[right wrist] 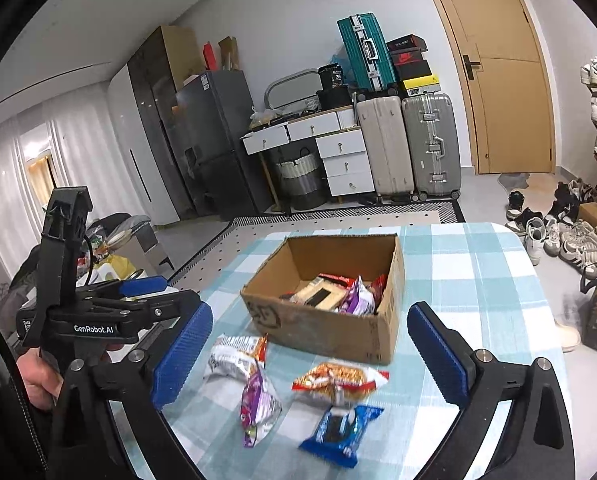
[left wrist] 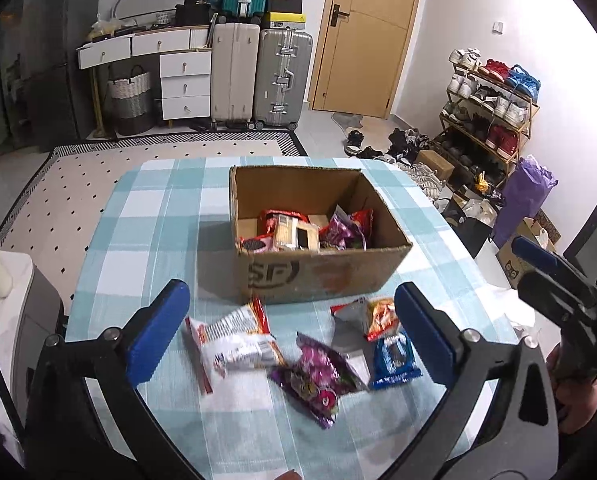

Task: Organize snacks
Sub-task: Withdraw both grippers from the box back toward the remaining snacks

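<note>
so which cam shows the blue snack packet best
The right wrist view: the blue snack packet lies whole and unobstructed on the tablecloth. In the left wrist view the same packet sits partly behind a fingertip of the left gripper.

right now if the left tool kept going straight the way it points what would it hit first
Most likely the purple snack packet, lying on the checked tablecloth between the left tool's open fingers. The cardboard box stands further along the table. Depth is hard to judge through the fisheye.
</note>
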`<state>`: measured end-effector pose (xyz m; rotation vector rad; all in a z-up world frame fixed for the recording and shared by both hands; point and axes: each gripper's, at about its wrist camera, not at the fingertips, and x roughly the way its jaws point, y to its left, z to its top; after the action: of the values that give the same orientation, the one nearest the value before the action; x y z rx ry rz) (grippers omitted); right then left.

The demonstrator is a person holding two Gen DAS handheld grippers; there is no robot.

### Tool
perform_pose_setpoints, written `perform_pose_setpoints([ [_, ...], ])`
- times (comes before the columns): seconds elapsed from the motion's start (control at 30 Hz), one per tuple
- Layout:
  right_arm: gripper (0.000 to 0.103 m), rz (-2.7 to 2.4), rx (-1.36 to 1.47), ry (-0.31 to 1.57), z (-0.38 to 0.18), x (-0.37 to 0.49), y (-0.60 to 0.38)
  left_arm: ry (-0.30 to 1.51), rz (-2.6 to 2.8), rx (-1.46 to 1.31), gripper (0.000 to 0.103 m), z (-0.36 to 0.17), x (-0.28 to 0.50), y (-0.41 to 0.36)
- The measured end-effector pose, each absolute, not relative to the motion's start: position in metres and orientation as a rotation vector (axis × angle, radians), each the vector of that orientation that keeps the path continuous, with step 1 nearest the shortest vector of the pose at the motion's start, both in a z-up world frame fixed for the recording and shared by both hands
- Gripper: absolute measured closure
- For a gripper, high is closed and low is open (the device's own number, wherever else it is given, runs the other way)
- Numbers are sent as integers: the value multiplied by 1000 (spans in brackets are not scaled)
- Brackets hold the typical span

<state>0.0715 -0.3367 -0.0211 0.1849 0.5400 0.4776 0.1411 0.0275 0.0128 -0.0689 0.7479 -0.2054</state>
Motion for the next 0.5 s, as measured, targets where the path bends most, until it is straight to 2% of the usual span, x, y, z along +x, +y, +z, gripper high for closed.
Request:
perform_pose_setpoints([
  [0.5, 2, 465, 136, 612, -68, 22, -326, 806, -194, -124, 1, -40, 92, 33],
])
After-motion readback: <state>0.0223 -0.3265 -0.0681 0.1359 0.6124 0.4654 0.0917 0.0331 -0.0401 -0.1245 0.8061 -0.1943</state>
